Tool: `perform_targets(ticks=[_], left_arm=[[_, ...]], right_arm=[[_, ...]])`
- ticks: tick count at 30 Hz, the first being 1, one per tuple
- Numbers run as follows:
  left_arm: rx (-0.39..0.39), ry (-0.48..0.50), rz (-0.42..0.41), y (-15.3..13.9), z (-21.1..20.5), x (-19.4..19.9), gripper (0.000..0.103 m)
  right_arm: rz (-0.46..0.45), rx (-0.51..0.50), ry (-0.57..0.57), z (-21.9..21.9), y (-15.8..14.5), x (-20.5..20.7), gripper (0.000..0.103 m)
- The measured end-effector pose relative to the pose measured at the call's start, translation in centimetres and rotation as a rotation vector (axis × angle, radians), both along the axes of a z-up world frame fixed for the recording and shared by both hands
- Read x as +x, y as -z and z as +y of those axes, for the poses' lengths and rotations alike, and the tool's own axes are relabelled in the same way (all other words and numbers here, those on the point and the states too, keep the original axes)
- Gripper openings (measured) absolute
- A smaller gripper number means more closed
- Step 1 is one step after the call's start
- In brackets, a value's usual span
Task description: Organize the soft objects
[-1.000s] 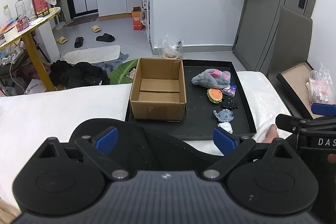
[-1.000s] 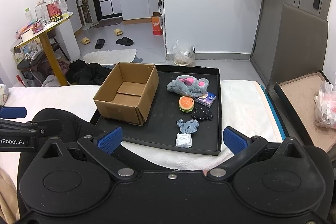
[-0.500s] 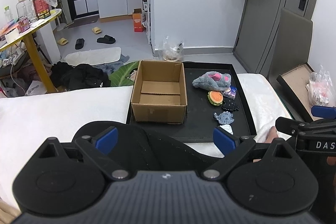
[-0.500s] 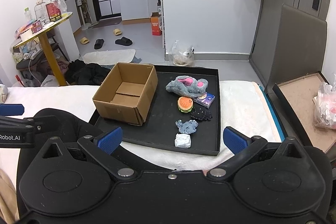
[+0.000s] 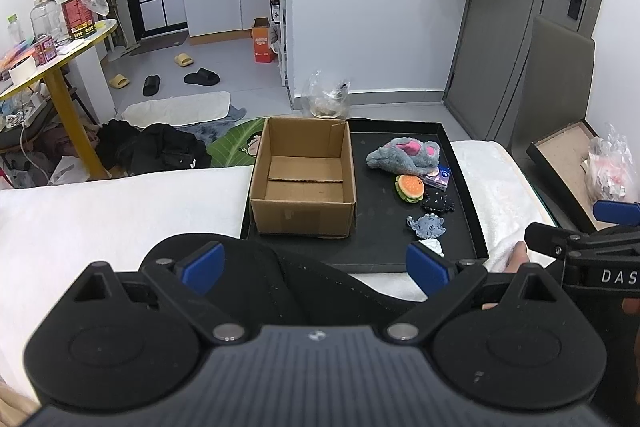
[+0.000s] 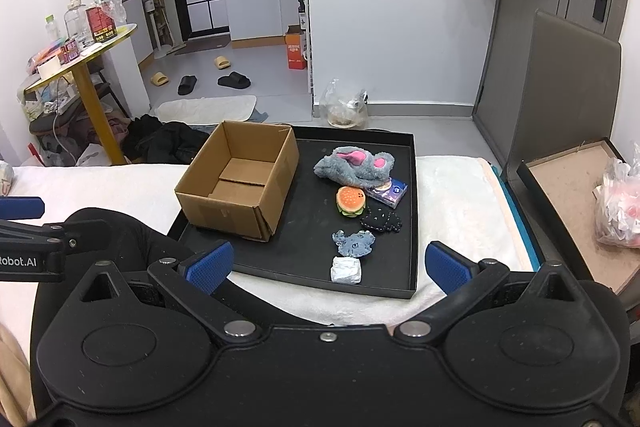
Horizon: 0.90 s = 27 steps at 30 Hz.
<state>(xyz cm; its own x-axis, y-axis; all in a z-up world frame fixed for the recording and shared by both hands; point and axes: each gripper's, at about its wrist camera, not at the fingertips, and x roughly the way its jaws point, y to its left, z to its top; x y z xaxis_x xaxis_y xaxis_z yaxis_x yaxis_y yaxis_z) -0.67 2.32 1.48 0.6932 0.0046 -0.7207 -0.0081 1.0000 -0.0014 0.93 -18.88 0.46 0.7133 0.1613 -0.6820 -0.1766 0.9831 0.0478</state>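
Cardboard box (image 6: 240,183) on the left of the black tray (image 6: 414,211), open and bare inside, nothing stowed yet. Rightward, loose on the tray: grey plush (image 6: 356,165), burger toy (image 6: 351,201), blue packet (image 6: 388,191), dark patch (image 6: 380,221), blue-grey patch (image 6: 354,243), white wad (image 6: 346,269). Left gripper (image 5: 316,263) and right gripper (image 6: 328,263) both spread wide, empty, well short of everything. Risk: the flat patches (thin, limp) could slide under the fingers, and nudging the box could shift it.
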Motion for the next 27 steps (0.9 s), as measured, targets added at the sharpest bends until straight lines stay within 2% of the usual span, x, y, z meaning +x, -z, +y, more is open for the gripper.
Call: perform_targets(ticks=[27], left_arm=[[-0.015,-0.02,0.004,0.3,1.3,1.3,0.097]], right_arm=[[0.017,-0.013,0.007,0.7,0.9,0.5,0.103]])
